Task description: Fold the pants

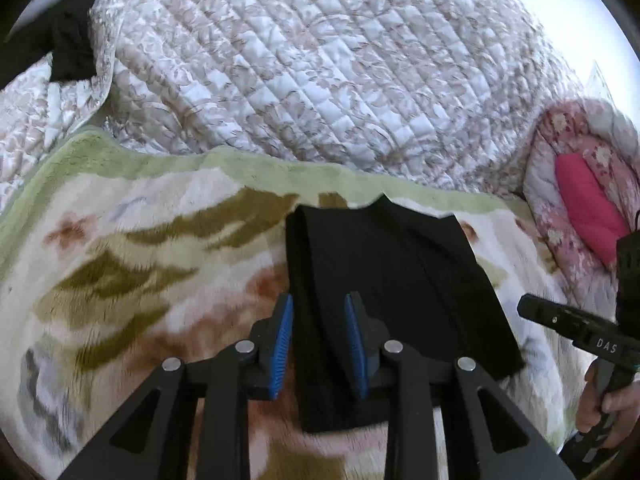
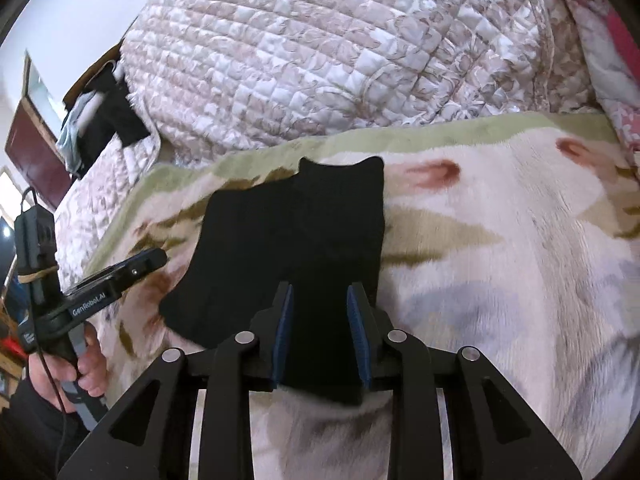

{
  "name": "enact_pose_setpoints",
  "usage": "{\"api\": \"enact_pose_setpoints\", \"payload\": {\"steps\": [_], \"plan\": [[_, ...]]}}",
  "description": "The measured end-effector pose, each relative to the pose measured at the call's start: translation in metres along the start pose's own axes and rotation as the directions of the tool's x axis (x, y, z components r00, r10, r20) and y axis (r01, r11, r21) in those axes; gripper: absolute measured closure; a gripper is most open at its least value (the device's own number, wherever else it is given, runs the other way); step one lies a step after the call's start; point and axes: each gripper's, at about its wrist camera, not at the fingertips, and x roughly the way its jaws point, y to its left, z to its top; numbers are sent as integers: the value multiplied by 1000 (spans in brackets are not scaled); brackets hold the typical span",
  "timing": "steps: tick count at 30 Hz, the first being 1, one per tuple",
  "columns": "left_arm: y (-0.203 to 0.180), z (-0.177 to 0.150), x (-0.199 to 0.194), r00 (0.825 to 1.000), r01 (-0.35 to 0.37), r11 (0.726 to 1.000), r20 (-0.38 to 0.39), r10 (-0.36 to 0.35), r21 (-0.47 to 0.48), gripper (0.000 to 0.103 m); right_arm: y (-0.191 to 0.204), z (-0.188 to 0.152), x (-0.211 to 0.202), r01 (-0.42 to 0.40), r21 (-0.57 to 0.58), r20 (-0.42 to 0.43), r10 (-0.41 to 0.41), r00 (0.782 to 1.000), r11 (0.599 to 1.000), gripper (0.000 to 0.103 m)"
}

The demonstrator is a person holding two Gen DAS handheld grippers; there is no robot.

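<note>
Two tools, your left tool (image 1: 319, 344) and right tool (image 2: 321, 334) both wide, over folded black pants (image 1: 384, 272) at frame centre, on floral blanket (image 1: 120, 264).

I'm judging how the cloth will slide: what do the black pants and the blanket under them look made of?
The black pants look like a matte knit, perhaps wool or cotton blend: faint lengthwise ribs show, no sheen. The blanket looks like plush synthetic fleece: its pile is long and brushed, blurring the leaf print. Fibre content cannot be confirmed from the views.
</note>
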Motion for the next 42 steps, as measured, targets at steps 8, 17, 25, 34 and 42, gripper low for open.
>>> {"api": "enact_pose_setpoints", "payload": {"steps": [8,17,25,34,42], "plan": [[-35,-42,-35,1000,-28,999,-6,28,39,73,34,-36,-22,43,-69,-8,-44,999,997,54],[-45,-72,-37,997,-67,995,-42,70,72,73,43,-66,-16,106,-118,-43,-112,993,987,51],[-40,-81,-21,995,-86,993,-52,90,75,73,38,-71,2,147,-132,-73,-157,985,980,51],[-34,-90,-7,993,-92,993,-66,97,77,71,34,-78,18,178,-139,-97,-193,977,974,50],[-36,-91,-5,994,-90,992,-55,95,87,65,35,-76,23,182,-135,-95,-196,976,974,44]]}}
